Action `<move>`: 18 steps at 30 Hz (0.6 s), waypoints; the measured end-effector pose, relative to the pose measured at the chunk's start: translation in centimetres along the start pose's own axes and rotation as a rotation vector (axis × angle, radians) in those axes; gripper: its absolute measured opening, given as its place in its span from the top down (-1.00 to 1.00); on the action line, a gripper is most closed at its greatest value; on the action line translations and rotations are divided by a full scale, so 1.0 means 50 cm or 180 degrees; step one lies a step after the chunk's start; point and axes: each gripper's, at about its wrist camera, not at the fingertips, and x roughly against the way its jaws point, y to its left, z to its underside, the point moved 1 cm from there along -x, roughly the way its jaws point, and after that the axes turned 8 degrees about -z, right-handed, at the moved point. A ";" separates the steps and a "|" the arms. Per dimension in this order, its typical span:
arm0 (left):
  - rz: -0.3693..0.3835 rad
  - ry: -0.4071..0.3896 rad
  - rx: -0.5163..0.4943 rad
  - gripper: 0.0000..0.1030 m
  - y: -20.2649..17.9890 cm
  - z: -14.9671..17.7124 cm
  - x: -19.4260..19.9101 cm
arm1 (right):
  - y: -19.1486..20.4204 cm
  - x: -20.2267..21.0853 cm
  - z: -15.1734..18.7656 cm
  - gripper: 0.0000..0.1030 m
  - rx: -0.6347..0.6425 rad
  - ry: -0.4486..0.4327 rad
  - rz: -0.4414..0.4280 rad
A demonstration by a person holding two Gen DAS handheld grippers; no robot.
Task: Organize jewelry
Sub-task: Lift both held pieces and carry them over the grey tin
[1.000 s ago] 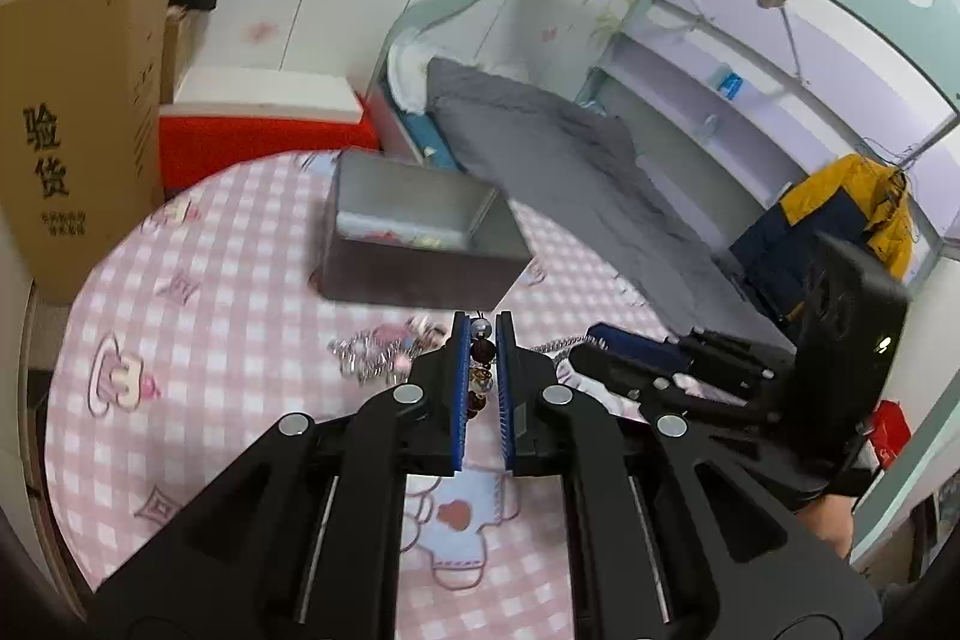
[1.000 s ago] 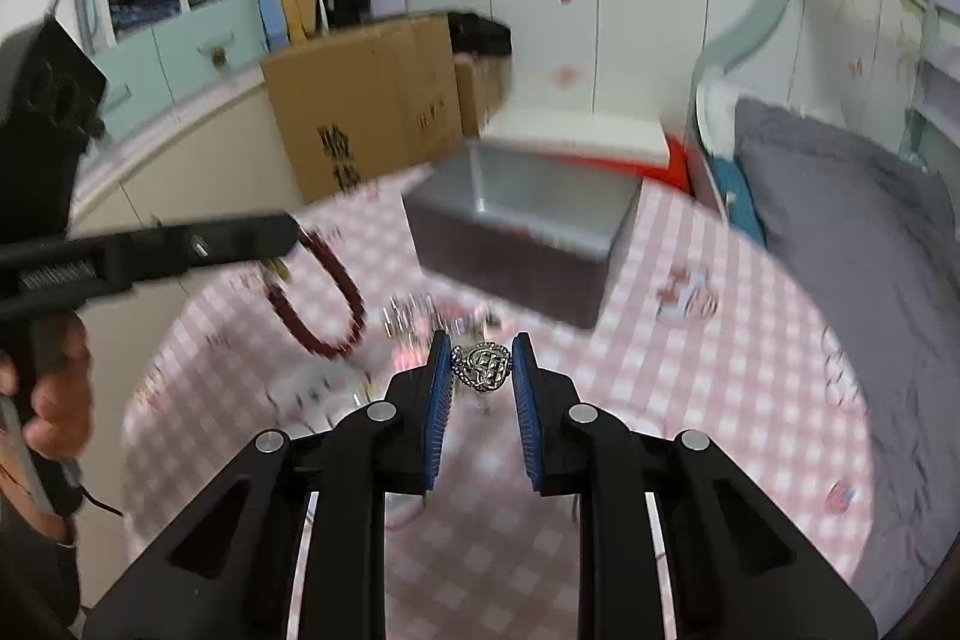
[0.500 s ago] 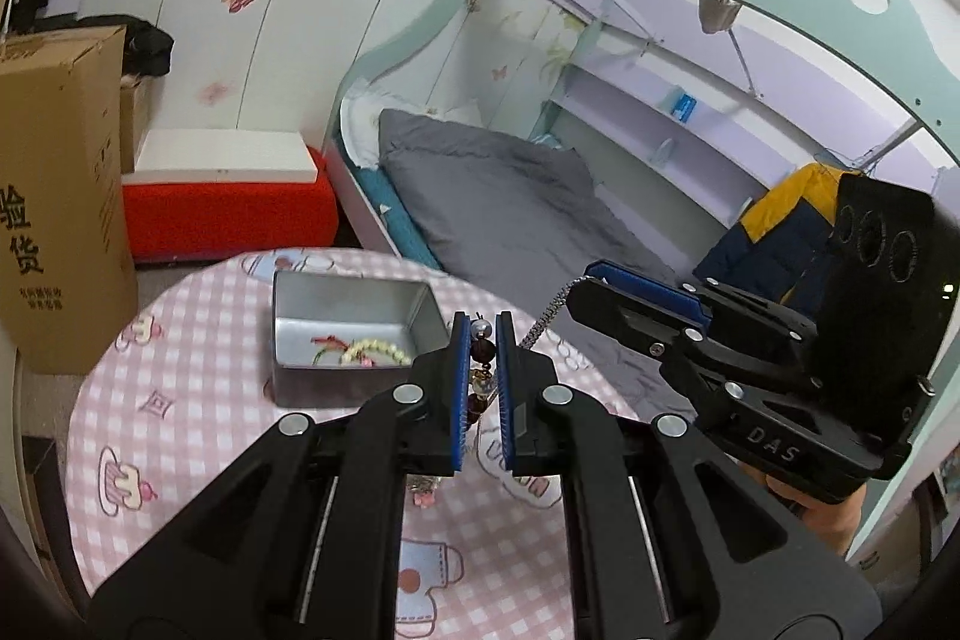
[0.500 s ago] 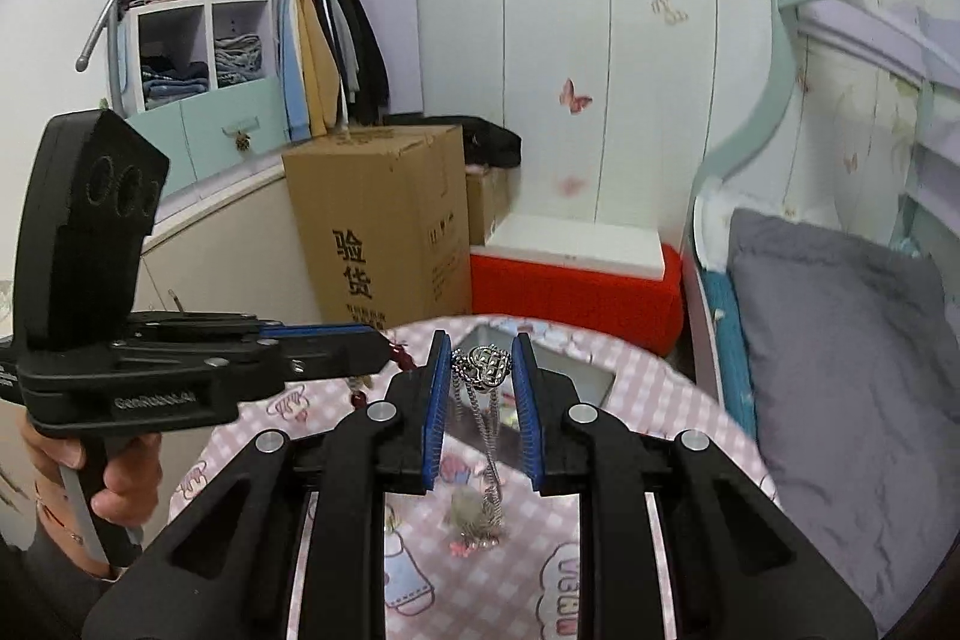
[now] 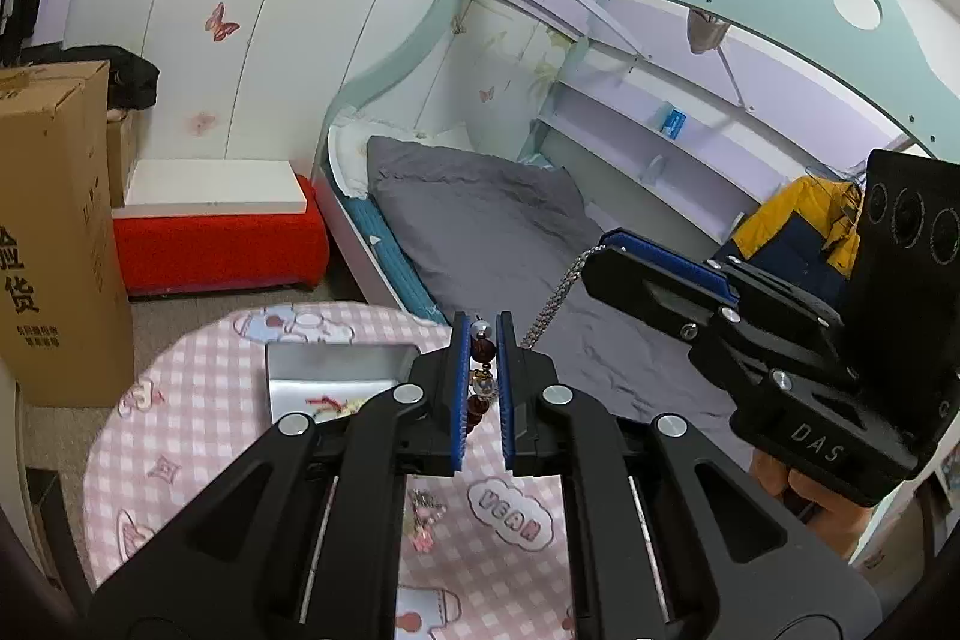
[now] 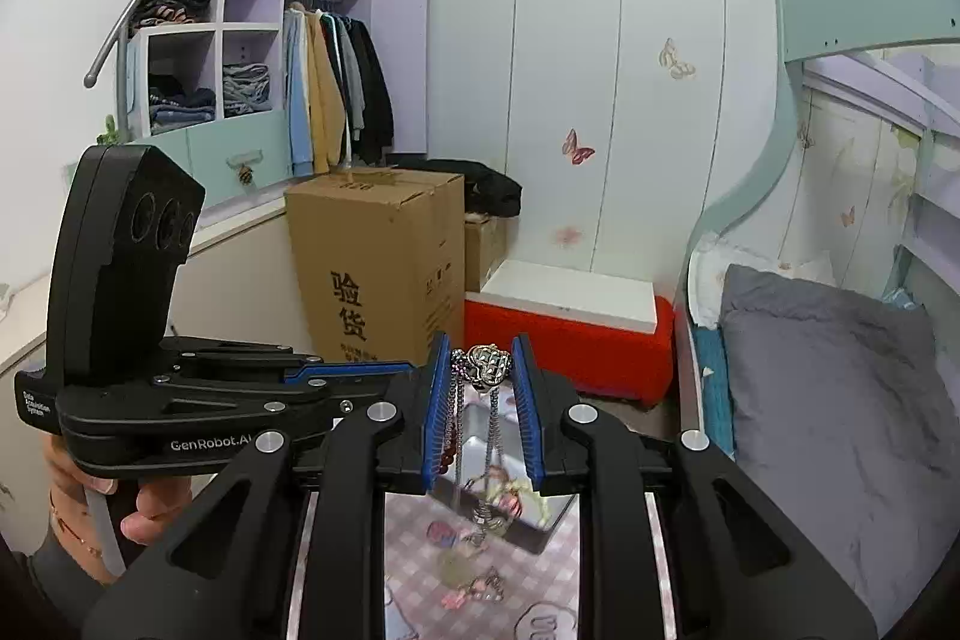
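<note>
My left gripper (image 5: 482, 323) is shut on a bracelet of dark red beads (image 5: 482, 351), held high above the round table with the pink checked cloth (image 5: 180, 430). From the right wrist view, the left gripper (image 6: 360, 371) is level at the left and the red beads (image 6: 447, 454) dangle below it. My right gripper (image 6: 480, 347) is shut on a silver chain necklace with a heart pendant (image 6: 489, 364). Its chain (image 5: 555, 295) hangs down. Below stands an open metal box (image 5: 336, 361) with jewelry inside. Loose jewelry (image 5: 420, 514) lies on the cloth.
A tall cardboard box (image 6: 378, 262) and a red bench with a white top (image 6: 570, 334) stand behind the table. A bed with a grey duvet (image 5: 498, 232) lies to the right. A hand (image 6: 144, 514) holds the left gripper's handle.
Both grippers have risen well above the table, carrying the bead bracelet and the silver necklace. The table and metal box now look smaller and lower in both views.
</note>
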 end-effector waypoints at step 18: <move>-0.0103 0.0300 0.0001 0.83 0.048 -0.045 -0.152 | -0.078 -0.108 -0.010 0.64 -0.0086 0.0131 0.0004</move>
